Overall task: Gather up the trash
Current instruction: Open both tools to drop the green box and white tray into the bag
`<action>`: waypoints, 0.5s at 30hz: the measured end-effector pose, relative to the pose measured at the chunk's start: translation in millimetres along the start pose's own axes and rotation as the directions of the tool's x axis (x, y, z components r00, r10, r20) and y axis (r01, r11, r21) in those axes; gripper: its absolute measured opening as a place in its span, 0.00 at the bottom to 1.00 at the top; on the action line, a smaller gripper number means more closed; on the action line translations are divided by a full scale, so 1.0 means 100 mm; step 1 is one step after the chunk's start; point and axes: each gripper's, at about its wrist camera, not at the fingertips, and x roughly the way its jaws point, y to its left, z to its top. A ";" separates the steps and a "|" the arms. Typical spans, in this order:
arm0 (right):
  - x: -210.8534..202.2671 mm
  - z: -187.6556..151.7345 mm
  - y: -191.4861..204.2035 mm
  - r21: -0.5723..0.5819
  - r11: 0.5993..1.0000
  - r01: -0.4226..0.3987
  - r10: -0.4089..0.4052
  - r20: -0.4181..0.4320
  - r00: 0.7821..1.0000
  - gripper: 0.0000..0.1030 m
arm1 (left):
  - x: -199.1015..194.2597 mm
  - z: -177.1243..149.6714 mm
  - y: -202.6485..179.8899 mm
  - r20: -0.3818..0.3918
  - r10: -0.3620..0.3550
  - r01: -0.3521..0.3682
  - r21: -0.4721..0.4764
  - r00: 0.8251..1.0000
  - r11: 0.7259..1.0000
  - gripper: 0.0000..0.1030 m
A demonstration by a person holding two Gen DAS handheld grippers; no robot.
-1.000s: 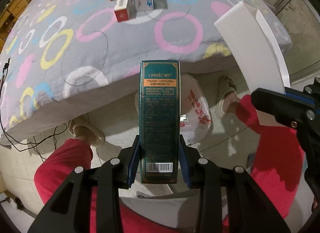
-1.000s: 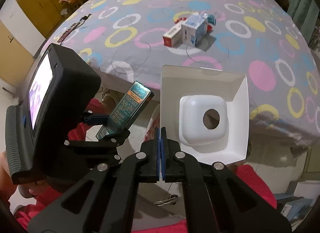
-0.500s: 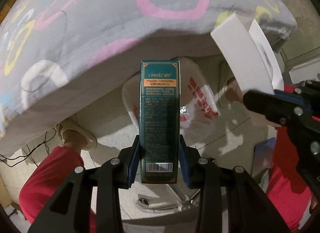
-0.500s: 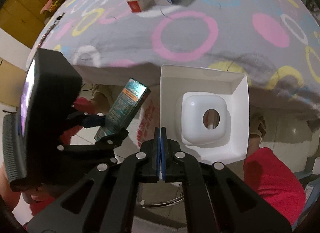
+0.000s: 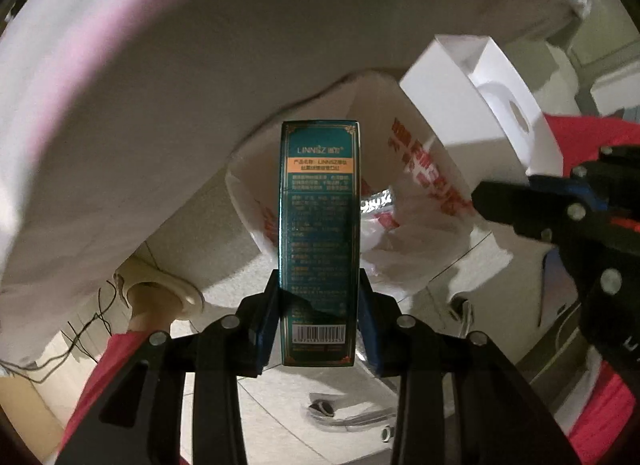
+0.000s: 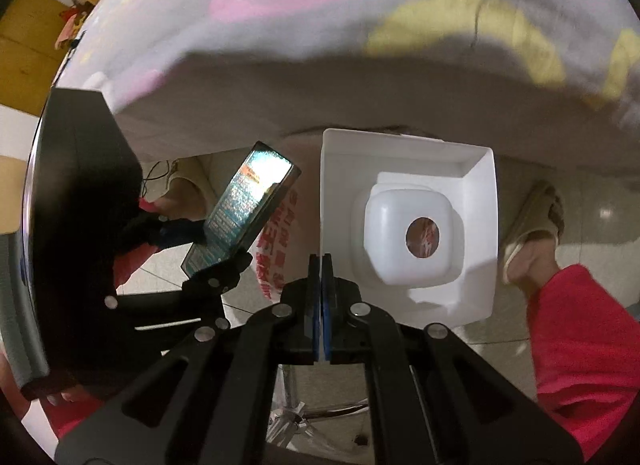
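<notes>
Teal LINNSZ carton (image 5: 319,225) clamped upright in left claw (image 5: 319,325), poised over open mouth of white plastic bag (image 5: 420,201) on floor. White paper tray (image 6: 408,225) pinched by its thin wall in fully closed right claw (image 6: 320,293). Both lower than before, bed edge (image 5: 160,105) now overhead.

Both fisheye views aimed steeply down along the fingers, set close below the bed edge (image 5: 168,77) — white plastic bag (image 5: 432,185), green box (image 6: 244,209) shared by both.
</notes>
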 end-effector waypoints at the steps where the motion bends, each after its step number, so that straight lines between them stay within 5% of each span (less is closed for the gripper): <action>1: 0.03 0.00 -0.02 0.006 1.000 -0.001 0.001 0.000 1.000 0.02 | 0.05 0.01 -0.02 -0.009 -0.008 0.008 0.005 1.000 1.000 0.34; 15: 0.61 0.18 -0.32 0.126 0.992 -0.016 0.025 -0.073 0.997 0.02 | 0.58 0.14 -0.11 -0.107 -0.075 0.079 0.029 0.991 0.996 0.34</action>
